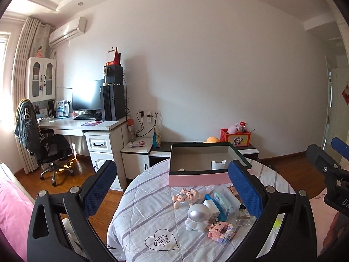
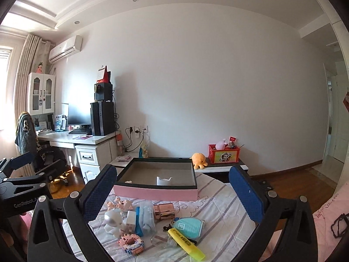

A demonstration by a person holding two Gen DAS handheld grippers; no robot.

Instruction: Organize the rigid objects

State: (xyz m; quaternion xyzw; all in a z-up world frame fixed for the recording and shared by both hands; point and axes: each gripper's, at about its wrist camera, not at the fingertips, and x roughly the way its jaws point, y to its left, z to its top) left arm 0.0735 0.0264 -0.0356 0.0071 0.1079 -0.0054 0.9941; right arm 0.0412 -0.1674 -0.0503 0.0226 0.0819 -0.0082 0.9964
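Beyond both open claws [image 2: 172, 194], box [image 2: 157, 191].

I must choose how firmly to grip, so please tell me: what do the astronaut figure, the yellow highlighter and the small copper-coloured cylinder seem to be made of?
Astronaut figure: looks like hard glossy plastic, with a mirror-silver visor.
Yellow highlighter: smooth, slightly shiny plastic, with a printed label.
Copper-coloured cylinder: polished metal or metallised plastic; its mirror-like reflections leave this open.

desk [image 1: 72, 124] | office chair [image 1: 52, 150] | air conditioner [image 1: 67, 30] | orange plush octopus [image 2: 199, 159]
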